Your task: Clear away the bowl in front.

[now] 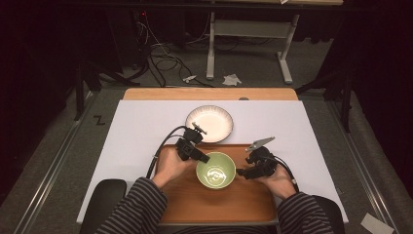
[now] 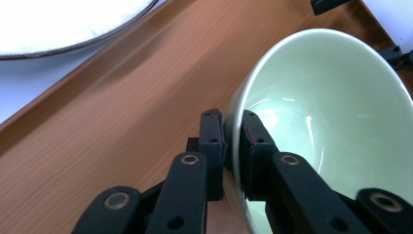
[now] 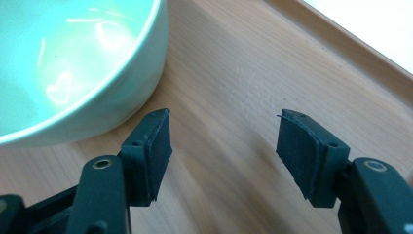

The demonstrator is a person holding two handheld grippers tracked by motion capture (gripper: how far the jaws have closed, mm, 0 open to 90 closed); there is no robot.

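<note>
Green bowl (image 1: pixel 215 170) on the wooden tray (image 1: pixel 243 204) is clamped at its left rim by the left gripper (image 2: pixel 233 141); the right gripper (image 3: pixel 224 146) is held spread apart just right of it.

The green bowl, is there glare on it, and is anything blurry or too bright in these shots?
High view: a white glare patch sits inside the green bowl, and the room behind is dark. Left gripper view: bright streaks on the bowl's inner wall, and the white plate is blown out. Right gripper view: glare spots in the bowl, and the wooden tray looks soft.

white plate (image 1: pixel 209 123) beyond tray; cables (image 1: pixel 163 58) on floor.
</note>
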